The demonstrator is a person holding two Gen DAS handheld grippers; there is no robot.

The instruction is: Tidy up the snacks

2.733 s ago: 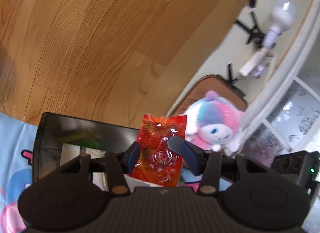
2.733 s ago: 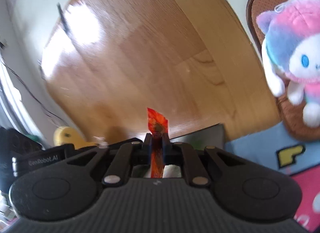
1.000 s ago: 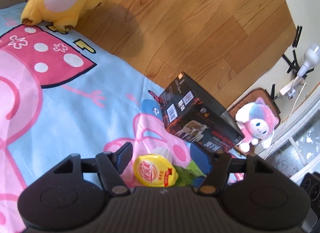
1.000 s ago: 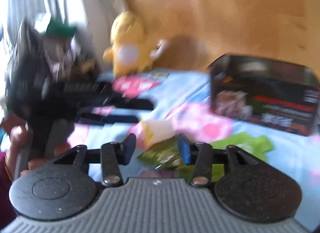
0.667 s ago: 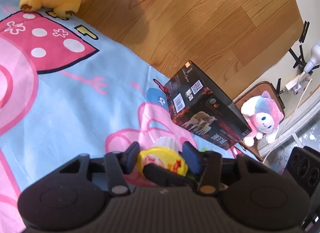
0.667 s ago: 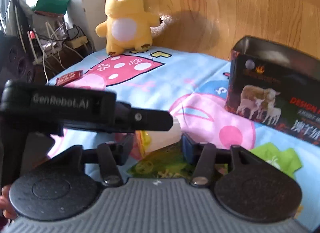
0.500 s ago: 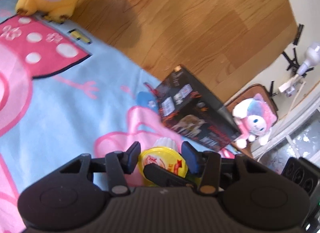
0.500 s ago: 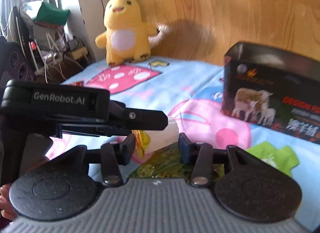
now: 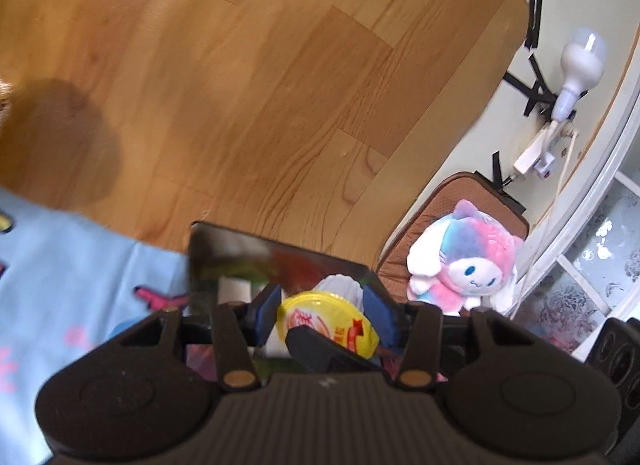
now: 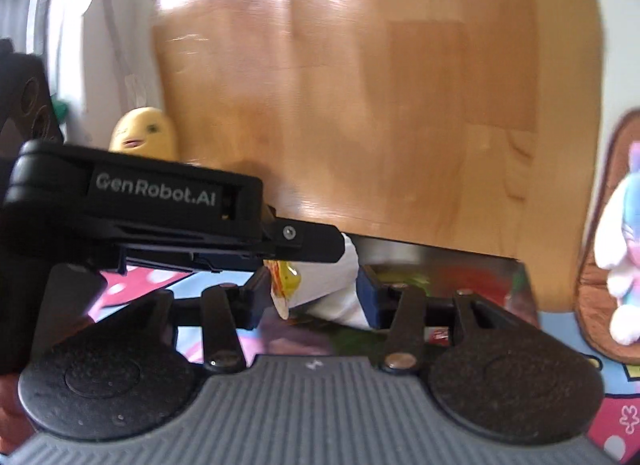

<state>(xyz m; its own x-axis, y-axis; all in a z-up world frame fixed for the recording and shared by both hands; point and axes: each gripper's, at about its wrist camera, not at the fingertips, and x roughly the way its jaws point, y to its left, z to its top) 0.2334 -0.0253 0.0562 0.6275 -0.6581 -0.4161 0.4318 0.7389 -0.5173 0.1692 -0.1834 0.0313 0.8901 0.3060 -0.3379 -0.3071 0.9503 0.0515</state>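
jelly cup [image 9: 320, 315], white ribbed body, yellow foil lid, red lettering

White letters reading "GenRobot.AI" stand on the black body of the left gripper [image 10: 310, 261]; the jelly cup [image 9: 328, 323] lid's red print is unreadable.

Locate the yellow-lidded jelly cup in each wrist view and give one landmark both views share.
Left wrist: the jelly cup sits low centre, lid facing the camera, between the left gripper fingers.
Right wrist: the jelly cup is seen side-on at centre, between the right gripper fingers.
Shared landmark: the pink and blue plush at right.
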